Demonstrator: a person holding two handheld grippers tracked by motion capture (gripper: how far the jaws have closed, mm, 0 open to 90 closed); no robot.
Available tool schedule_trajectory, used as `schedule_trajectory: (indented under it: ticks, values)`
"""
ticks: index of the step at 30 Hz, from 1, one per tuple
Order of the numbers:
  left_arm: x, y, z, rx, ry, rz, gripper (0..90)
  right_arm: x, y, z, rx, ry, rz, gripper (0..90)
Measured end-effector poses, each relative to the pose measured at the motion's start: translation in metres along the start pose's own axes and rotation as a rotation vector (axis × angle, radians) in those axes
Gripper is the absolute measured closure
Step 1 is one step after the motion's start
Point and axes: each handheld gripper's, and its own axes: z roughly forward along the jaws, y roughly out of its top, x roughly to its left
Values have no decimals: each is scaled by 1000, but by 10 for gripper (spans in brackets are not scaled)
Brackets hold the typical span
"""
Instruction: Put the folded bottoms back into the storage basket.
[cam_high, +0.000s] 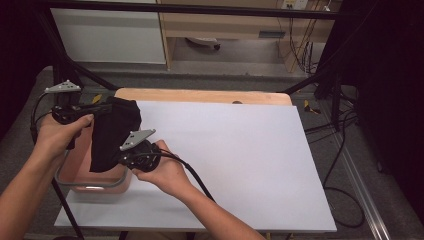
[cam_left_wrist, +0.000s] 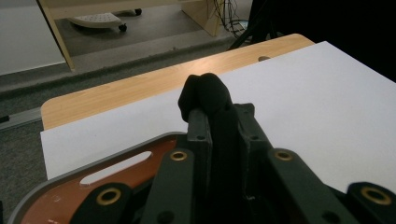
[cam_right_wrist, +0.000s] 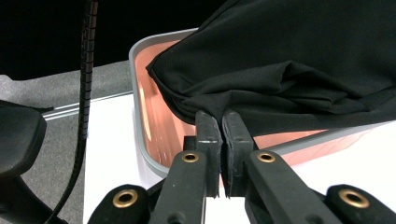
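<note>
A black cloth (cam_high: 112, 132) hangs between both grippers above a salmon bin with a grey rim (cam_high: 89, 186) at the table's left edge. My left gripper (cam_high: 106, 106) holds the cloth's top end. In the left gripper view its jaws (cam_left_wrist: 219, 116) are shut on the cloth, and a black lump of it (cam_left_wrist: 205, 91) bulges past the tips. My right gripper (cam_high: 121, 159) grips the cloth's lower edge from the right. The right gripper view shows those jaws (cam_right_wrist: 222, 119) pinched on a fold of the cloth (cam_right_wrist: 289, 60), with the bin (cam_right_wrist: 140, 116) behind and below.
A white sheet (cam_high: 235, 155) covers the table, and a strip of wooden top (cam_high: 200, 95) shows at the far edge. A black frame and loose cables (cam_high: 340, 150) stand around the table. The right gripper's cable (cam_high: 192, 175) trails over the sheet.
</note>
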Motion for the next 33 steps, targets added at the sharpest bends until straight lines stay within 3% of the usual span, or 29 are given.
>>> schedule_trajectory:
  ticks: [33]
  values:
    - [9,-6,-4,3,13,-7,791,5,3,18,10,12,-5,878]
